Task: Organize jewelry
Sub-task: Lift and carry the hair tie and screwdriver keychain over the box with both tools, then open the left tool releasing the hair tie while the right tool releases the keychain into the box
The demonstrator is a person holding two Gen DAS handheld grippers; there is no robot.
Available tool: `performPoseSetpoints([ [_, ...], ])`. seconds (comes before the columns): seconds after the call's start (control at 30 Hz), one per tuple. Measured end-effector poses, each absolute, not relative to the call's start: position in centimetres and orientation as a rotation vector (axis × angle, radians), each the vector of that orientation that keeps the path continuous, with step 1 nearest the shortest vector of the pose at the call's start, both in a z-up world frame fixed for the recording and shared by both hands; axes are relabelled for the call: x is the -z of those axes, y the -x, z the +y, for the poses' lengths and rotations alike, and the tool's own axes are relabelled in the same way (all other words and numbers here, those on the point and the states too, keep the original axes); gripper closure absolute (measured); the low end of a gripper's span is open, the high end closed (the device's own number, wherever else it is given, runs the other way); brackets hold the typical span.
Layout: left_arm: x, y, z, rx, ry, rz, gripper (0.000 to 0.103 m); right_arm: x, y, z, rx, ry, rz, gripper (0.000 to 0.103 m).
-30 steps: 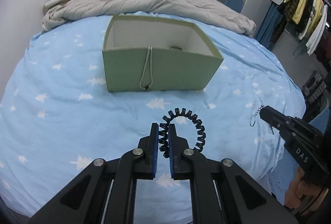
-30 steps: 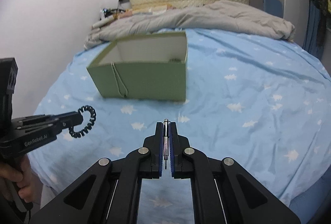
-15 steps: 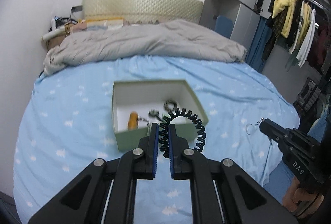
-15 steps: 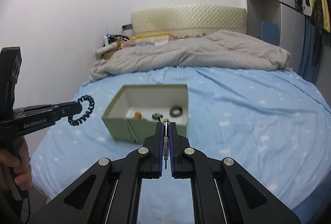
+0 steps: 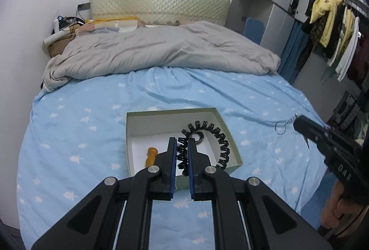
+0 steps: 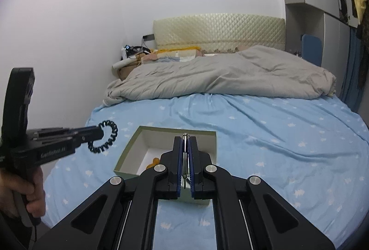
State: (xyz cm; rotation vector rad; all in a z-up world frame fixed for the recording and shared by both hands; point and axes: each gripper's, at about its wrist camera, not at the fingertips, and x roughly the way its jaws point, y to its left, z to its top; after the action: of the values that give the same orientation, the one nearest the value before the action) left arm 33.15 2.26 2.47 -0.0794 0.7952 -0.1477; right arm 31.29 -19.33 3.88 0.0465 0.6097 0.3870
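Both grippers hover level above the green box [image 5: 208, 111] on the bed [image 5: 92, 111]. Left gripper [image 5: 182, 153] fingers pinch a black coil bracelet [image 5: 221, 137]; the right gripper [image 6: 185, 157], at three o'clock, pinches a thin metal piece [image 6: 184, 157] with a ring [image 5: 280, 128].

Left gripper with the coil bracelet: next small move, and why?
Probably lower it a little and open. The left gripper is shut on the black coil bracelet, which in its wrist view hangs over the open green box; the right wrist view shows it held above the sheet.
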Motion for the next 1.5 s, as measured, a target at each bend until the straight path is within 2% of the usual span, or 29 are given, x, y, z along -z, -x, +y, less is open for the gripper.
performPoseSetpoints([
  [0.57, 10.3, -42.9, 3.4, 0.119, 0.104, 0.991, 0.096, 9.6, -41.2, -17.1, -0.425, -0.055, 0.904, 0.099],
  [0.77, 13.2, -44.3, 3.5, 0.125, 0.106, 1.042, 0.096, 11.4, -42.6, -16.5, -0.442, -0.028, 0.962, 0.099],
  [0.93, 14.1, -44.7, 3.4, 0.136, 0.111, 1.064, 0.095, 12.3, -43.2, -16.2, -0.457, -0.021, 1.0, 0.099],
  [1.13, 12.4, -43.8, 2.9, 0.151, 0.087, 1.038, 0.094, 11.6, -43.1, -16.4, -0.443, -0.025, 1.009, 0.095],
  [1.23, 11.3, -43.1, 3.0, 0.117, 0.086, 1.035, 0.094, 10.6, -42.5, -16.7, -0.436, -0.025, 0.993, 0.083],
  [1.3, 10.2, -42.7, 3.2, 0.12, 0.093, 1.028, 0.093, 9.4, -41.9, -17.0, -0.435, -0.031, 0.974, 0.081],
  [1.37, 9.1, -42.3, 3.1, 0.111, 0.085, 1.024, 0.087, 8.2, -41.4, -17.3, -0.428, -0.032, 0.954, 0.081],
  [1.43, 7.4, -41.5, 3.1, 0.092, 0.077, 0.992, 0.047, 6.5, -40.8, -17.7, -0.419, -0.038, 0.925, 0.079],
  [1.5, 6.0, -40.7, 2.9, 0.082, 0.067, 0.955, 0.032, 5.0, -40.2, -18.1, -0.411, -0.041, 0.897, 0.078],
])
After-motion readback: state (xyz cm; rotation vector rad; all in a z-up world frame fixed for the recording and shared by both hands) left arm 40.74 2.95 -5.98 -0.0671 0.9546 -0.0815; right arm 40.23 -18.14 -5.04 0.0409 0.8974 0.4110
